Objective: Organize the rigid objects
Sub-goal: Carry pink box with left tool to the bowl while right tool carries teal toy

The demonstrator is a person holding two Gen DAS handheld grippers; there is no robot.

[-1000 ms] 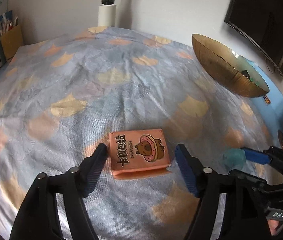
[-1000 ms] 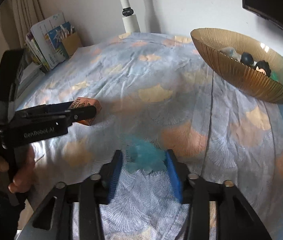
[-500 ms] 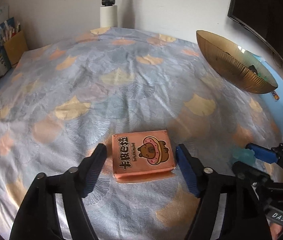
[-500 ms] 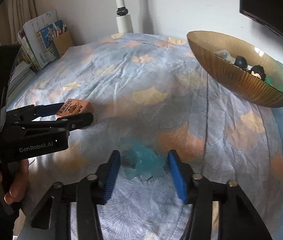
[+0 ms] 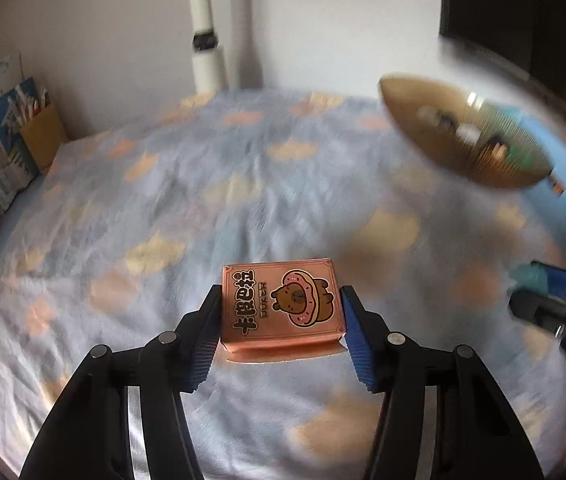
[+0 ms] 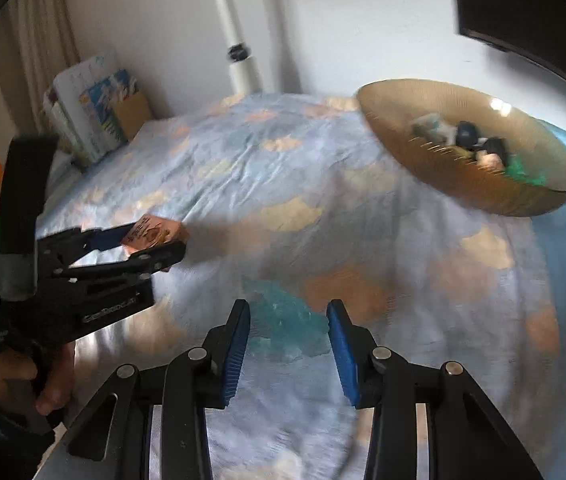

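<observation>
Orange card box [image 5: 281,307] sits clamped between the left tool's [image 5: 281,322] blue pads, above the patterned cloth on the bench [image 5: 203,208]. Gold bowl [image 5: 463,152] lies far right. Best to keep the box level and the squeeze steady on the way over.

Right view: right tool [image 6: 287,342] is wide, holding nothing, straddling a teal see-through piece [image 6: 287,320] on the cloth. I'd centre the pads on it before closing. Bowl [image 6: 471,184] already holds small items.
</observation>
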